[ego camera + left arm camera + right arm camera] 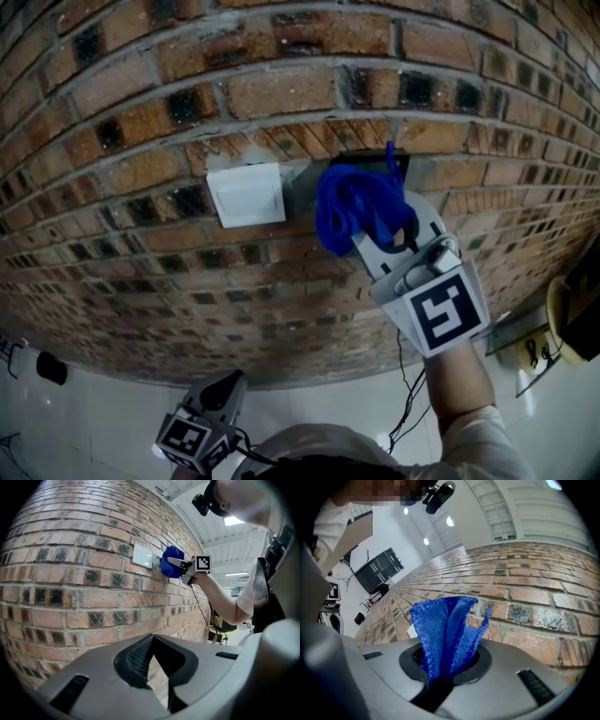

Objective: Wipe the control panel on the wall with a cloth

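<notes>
Locating the control panel comes first: where is it? (Trainee)

The control panel point(397, 161) is a dark rectangle set in the brick wall point(141, 122), just right of a white plate point(246, 194). Only its top edge and right corner show. The blue cloth point(361, 208) covers the rest and lies against it. (Technician)

What carries the cloth? (Trainee)

The right gripper point(367, 234) clamps it. The right gripper view shows both jaws closed on a bunched fold, with the loose part fanning out ahead towards the bricks. The gripper's marker cube point(448, 312) faces the head camera, and a forearm point(464, 394) runs down behind it. (Technician)

And the other tool? (Trainee)

The left gripper point(228, 384) hangs low, well below the panel and apart from both wall fittings. Its jaw tips meet with nothing between them, and brick shows through the gap behind the tips. (Technician)

Anything else nearby? (Trainee)

A thin black cable point(399, 354) hangs below the right gripper, and a yellow object point(562, 319) sits at the right edge. (Technician)
</notes>
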